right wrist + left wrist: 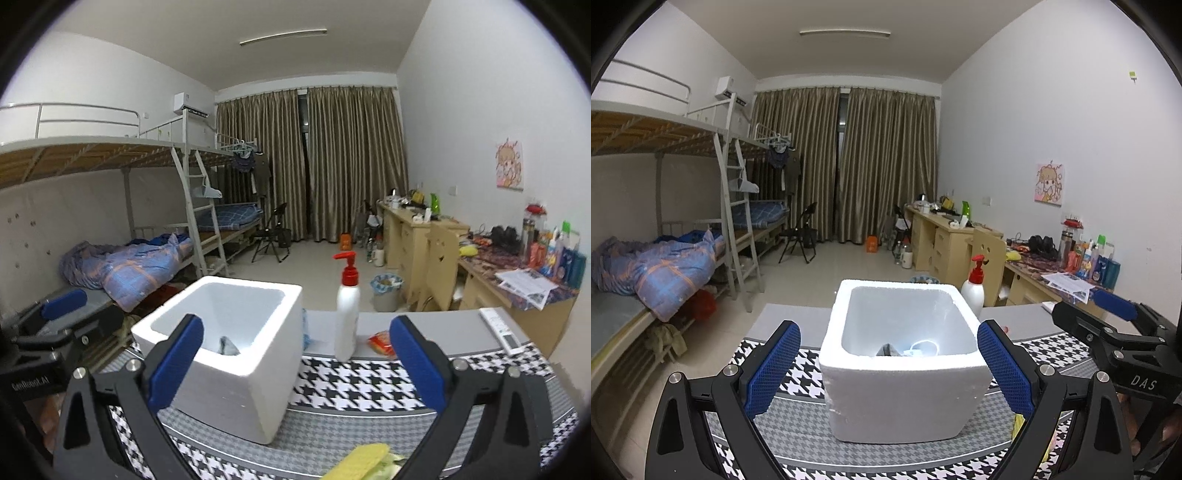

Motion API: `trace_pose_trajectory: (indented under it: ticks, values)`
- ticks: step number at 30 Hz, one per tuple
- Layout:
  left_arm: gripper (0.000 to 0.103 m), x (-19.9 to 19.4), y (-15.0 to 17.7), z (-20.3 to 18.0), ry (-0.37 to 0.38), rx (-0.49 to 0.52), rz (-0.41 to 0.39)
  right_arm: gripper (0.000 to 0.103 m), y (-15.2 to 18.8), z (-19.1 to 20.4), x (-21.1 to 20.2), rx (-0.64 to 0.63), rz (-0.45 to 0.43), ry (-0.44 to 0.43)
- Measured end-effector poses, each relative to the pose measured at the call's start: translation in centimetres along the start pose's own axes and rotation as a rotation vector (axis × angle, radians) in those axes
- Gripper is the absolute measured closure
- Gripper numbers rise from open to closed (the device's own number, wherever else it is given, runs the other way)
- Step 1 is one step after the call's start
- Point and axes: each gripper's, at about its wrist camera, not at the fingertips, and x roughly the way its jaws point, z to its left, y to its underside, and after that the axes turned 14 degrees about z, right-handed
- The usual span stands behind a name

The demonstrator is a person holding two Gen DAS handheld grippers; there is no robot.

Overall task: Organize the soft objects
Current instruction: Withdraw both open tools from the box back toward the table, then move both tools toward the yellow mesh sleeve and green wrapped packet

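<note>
Both handheld grippers are hovering over the black-and-white houndstooth cloth (354, 391) on the table, facing the white foam box (905, 354). The left gripper (888, 369) is sitting with fingers spread wide, the box straight ahead between the two blue pads but not touched; nothing in its grasp. The right gripper (295, 365) is also standing with fingers fully apart and empty.

The key relation: a yellow soft sponge-like piece (364, 459) is lying on the cloth right below and just ahead of the right gripper, low between its fingers, resting on a pale green soft item (391, 461). Its long axis is running diagonally, from near-left up toward far-right, so roughly across the gap between the fingers rather than along it. In the left view only a yellow sliver (1019, 424) is peeking from behind the right-side finger, so the right hand is clearly the nearer one.

The box is to the left of that yellow piece, near, with some grey fabric (229, 347) already inside. A red-orange soft packet (382, 341) is lying farther back beside the white pump bottle with red top (347, 314).

Judgement: next pick is likely the yellow piece, right hand dipping down and turning a bit to close across its short side.
</note>
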Motion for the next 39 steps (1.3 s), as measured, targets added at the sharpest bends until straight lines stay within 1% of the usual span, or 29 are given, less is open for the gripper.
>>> trace_pose_trajectory:
  ticks: [3,11,19,25,39]
  values:
    - [0.003,0.0,0.2,-0.1,0.006,-0.001,0.003,0.001,0.2,-0.4,-0.2,0.005,0.006,0.000]
    - [0.001,-0.4,0.7,-0.8,0.028,0.021,-0.008,0.001,0.9,-1.0,-0.8,-0.001,0.001,0.024]
    - [0.001,0.1,1.3,-1.5,0.048,0.043,0.011,0.001,1.8,-2.0,-1.4,-0.002,-0.003,0.040]
    - [0.001,-0.1,1.8,-1.9,0.085,0.054,0.021,0.001,2.5,-2.7,-1.7,0.003,0.000,0.057]
    - [0.001,1.6,2.6,-4.2,0.136,0.099,0.073,0.001,3.9,-4.9,-1.9,0.039,0.021,0.109]
